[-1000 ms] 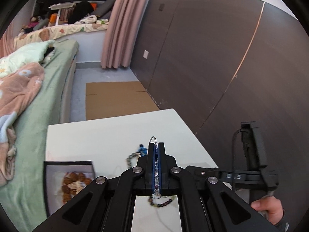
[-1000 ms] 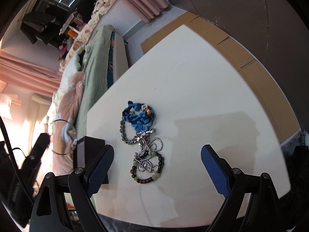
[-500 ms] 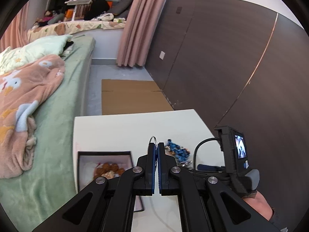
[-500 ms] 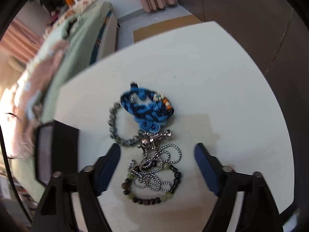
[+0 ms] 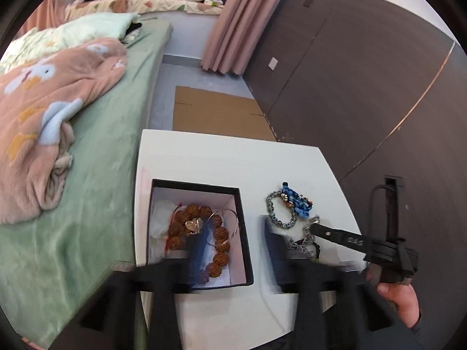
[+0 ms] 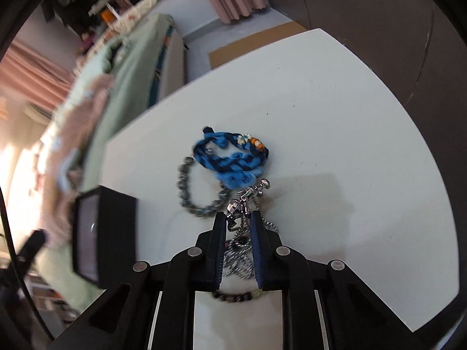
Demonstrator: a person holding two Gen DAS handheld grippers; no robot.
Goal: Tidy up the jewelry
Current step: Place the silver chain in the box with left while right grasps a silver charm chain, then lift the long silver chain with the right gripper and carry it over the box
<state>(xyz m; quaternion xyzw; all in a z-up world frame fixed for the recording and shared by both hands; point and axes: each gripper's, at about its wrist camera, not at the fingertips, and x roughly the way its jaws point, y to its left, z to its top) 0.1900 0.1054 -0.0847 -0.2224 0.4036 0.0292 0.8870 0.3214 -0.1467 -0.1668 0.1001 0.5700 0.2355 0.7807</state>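
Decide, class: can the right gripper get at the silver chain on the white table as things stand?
Probably yes. The right gripper already straddles the silver chain, jaws closing around it, with nothing between; the blue braided bracelet lies beyond.

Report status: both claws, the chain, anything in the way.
Left claw opening above the box, nothing between its jaws. Right claw closing around the silver chain. Chain tangled with the dark bead bracelet; blue braided bracelet close by.

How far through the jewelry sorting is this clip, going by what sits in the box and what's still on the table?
Partly done. The black box already holds a brown bead bracelet and a thin hoop; the left gripper is opening over it, nothing between its jaws. The right gripper is closing around the silver chain. Left on the table: the blue braided bracelet, grey bead bracelet and dark bead bracelet.
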